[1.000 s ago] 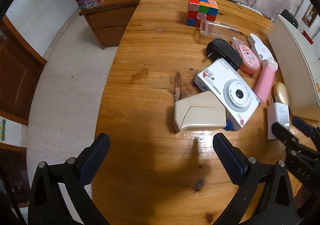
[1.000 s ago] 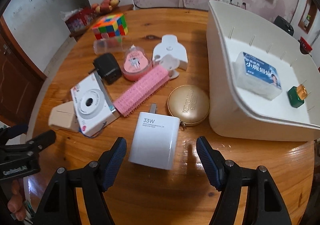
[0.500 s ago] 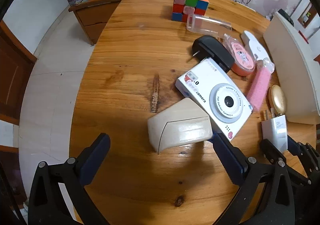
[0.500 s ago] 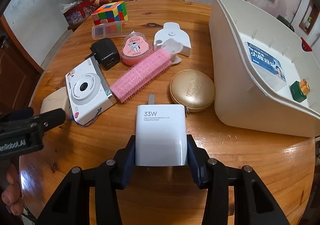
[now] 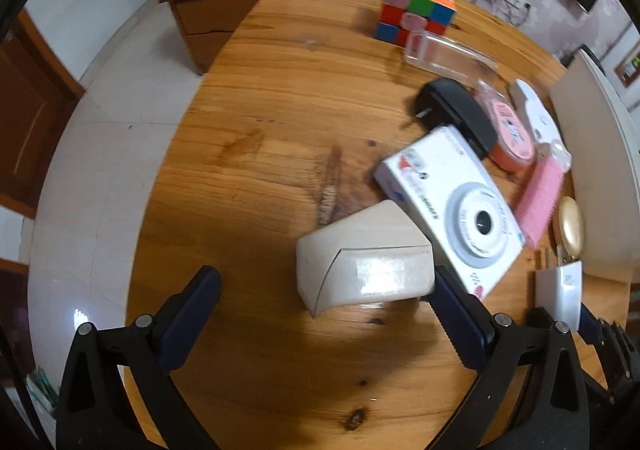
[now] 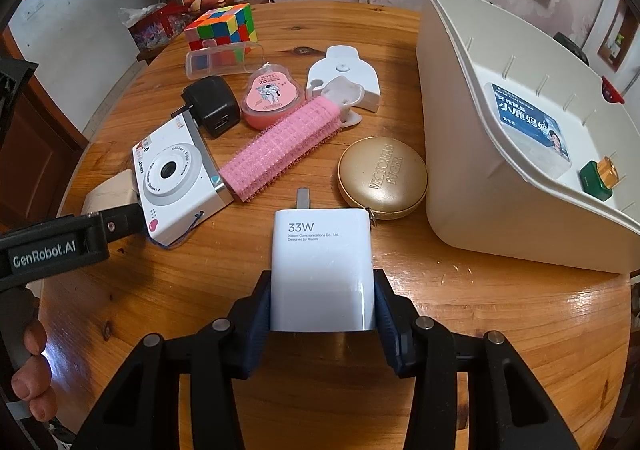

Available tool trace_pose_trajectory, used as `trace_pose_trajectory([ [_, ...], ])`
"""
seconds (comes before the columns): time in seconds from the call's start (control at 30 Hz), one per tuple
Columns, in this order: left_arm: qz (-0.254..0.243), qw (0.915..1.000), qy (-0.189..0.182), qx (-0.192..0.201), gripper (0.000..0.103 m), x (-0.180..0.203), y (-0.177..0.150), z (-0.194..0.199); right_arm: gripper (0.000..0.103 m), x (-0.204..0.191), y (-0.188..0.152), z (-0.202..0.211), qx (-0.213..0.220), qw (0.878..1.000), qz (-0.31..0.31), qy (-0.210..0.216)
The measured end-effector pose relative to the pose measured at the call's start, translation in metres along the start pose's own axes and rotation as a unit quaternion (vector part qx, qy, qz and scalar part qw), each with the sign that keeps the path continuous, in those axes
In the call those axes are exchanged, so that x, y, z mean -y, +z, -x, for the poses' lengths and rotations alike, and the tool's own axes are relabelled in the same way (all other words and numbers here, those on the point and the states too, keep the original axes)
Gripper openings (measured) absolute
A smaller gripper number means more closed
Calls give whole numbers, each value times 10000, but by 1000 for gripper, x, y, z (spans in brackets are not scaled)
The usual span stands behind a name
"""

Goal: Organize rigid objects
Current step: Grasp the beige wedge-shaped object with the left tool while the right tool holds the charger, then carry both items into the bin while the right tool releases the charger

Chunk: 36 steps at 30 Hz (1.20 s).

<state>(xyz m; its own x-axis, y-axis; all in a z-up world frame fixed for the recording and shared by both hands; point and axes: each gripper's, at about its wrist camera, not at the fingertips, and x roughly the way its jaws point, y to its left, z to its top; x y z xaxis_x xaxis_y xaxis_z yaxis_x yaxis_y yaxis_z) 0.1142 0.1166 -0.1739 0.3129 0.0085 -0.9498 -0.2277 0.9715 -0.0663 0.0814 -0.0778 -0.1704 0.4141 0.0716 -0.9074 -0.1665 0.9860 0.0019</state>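
Right gripper (image 6: 322,324) has its two pads clamped on the flat sides of the white charger (image 6: 322,268), which lies on the wooden table (image 6: 500,350) with its prongs pointing away toward the gold compact (image 6: 382,176). The grip sits low on the body, so a straight lift with the charger kept level looks wisest, clearing the compact before swinging right toward the bin. The plastic is smooth, and a tilt might let it slip.

Left gripper (image 5: 326,308) has its jaws wide apart around the beige case (image 5: 366,270); one pad looks just beside or touching the case's right end, the other stands well clear. To take it cleanly the jaws should centre on the case and avoid the white camera (image 5: 450,206) lying against it.

Further out lie the pink roller (image 6: 280,148), the black plug (image 6: 212,106), a pink round case (image 6: 270,98), a white holder (image 6: 344,76), a clear box (image 6: 224,60) and the colour cube (image 6: 222,26).

On the right stands the white bin (image 6: 480,190), tilted open. Inside it lie a clear box with a blue label (image 6: 528,126) and, nearer, a small green bottle with a gold cap (image 6: 600,176), apart from each other. Much of its floor is bare.
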Motion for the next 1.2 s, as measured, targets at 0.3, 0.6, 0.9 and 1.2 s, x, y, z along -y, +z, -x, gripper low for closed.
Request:
trace_pose_trajectory([
  [0.3,162,9997,207,31,97,-6,4,-3,47,-1,-3,1,43,10000,42,-1],
  [0.6,105,9985,477,266,65,5,3,3,47,-2,-4,2,110,9999,103,-4],
  [0.9,-155,9969,600,482,65,14,-8,26,47,-5,-11,7,30,9995,247,206],
  [1.2,-578,9883,410,1350,65,39,-16,118,47,2,-16,68,728,9958,356,431],
])
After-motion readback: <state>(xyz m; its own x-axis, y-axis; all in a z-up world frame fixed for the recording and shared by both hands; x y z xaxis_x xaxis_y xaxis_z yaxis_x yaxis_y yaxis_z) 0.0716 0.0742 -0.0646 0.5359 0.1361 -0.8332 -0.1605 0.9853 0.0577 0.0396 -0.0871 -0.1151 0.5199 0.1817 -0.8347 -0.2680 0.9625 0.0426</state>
